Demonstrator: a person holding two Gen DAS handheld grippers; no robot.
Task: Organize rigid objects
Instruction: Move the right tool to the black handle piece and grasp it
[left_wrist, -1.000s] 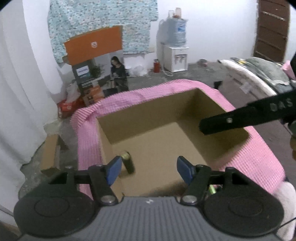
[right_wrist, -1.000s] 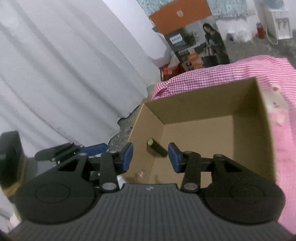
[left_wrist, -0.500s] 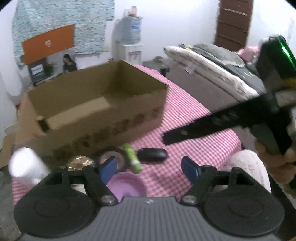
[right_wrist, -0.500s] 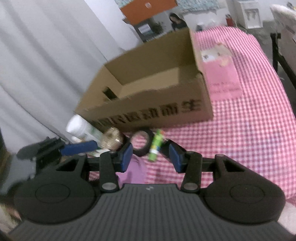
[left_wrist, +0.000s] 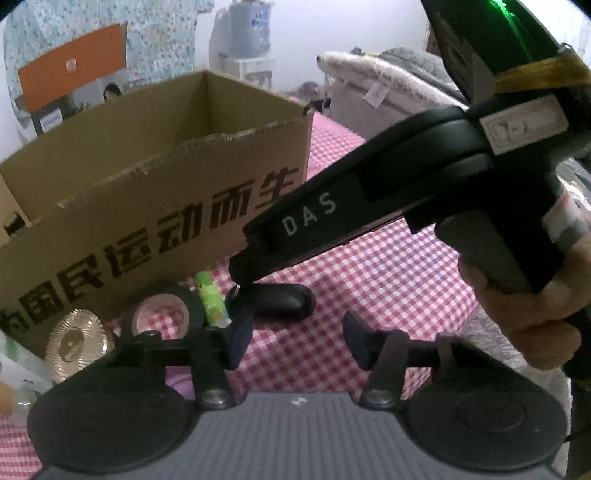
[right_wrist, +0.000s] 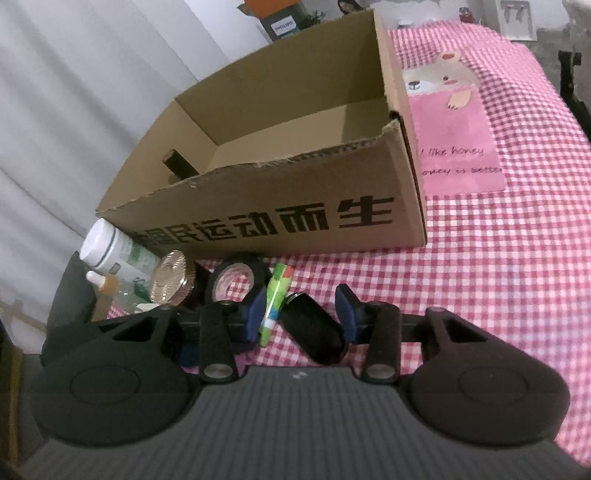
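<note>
In front of the brown cardboard box (right_wrist: 295, 221) several small things lie on the pink checked cloth. My right gripper (right_wrist: 300, 315) hangs low over them with its jaws closing; a green glue stick (right_wrist: 275, 299) and a black oblong fob (right_wrist: 314, 328) lie between the pads, neither visibly pressed. My left gripper (left_wrist: 297, 339) is also closing, with only cloth between its pads. Just beyond it are the fob (left_wrist: 284, 299), the glue stick (left_wrist: 210, 299) and a black tape roll (left_wrist: 162, 310). The right gripper's body (left_wrist: 332, 218) crosses that view, its tip over the fob.
A gold ribbed disc (right_wrist: 170, 280) and a white bottle (right_wrist: 114, 251) sit left of the tape roll (right_wrist: 236, 277). A small dark object (right_wrist: 177, 166) lies inside the box. A pink bear mat (right_wrist: 454, 122) lies right of the box. A hand (left_wrist: 524, 325) holds the right gripper.
Both grippers have come down from over the box's opening to the things on the cloth in front of it. The left jaws have narrowed, and the right ones slightly.
</note>
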